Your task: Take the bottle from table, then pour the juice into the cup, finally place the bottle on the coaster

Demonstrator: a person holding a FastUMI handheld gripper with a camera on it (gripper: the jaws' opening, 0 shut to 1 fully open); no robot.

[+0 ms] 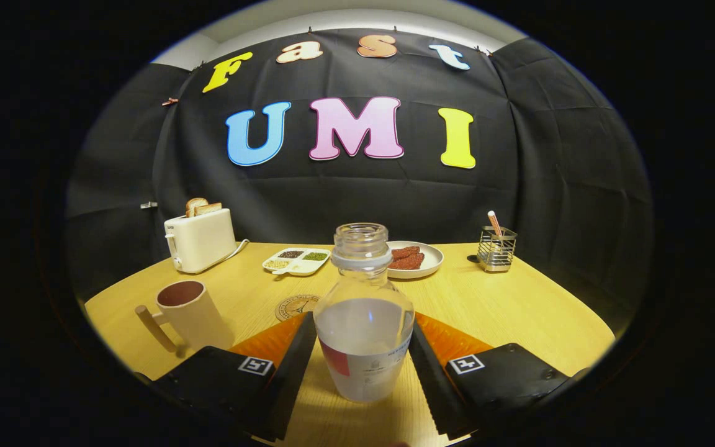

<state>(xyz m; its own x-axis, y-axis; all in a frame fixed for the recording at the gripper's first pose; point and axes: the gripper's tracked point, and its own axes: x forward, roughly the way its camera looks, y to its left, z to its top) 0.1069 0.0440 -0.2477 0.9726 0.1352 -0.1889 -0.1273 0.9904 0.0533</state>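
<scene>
Warm overhead light on my pale wooden tabletop, soft shadow beside the cream mug, glare on the clear glass bottle, strong fisheye bending at edges, focus sharp.

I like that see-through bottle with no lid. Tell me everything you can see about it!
The clear plastic bottle stands upright on the wooden table, uncapped, with a wide threaded neck. Pale cloudy liquid fills its lower half, and a label wraps the bottom. It sits between the gripper fingers, which flank its sides closely; whether they press it is unclear.
</scene>
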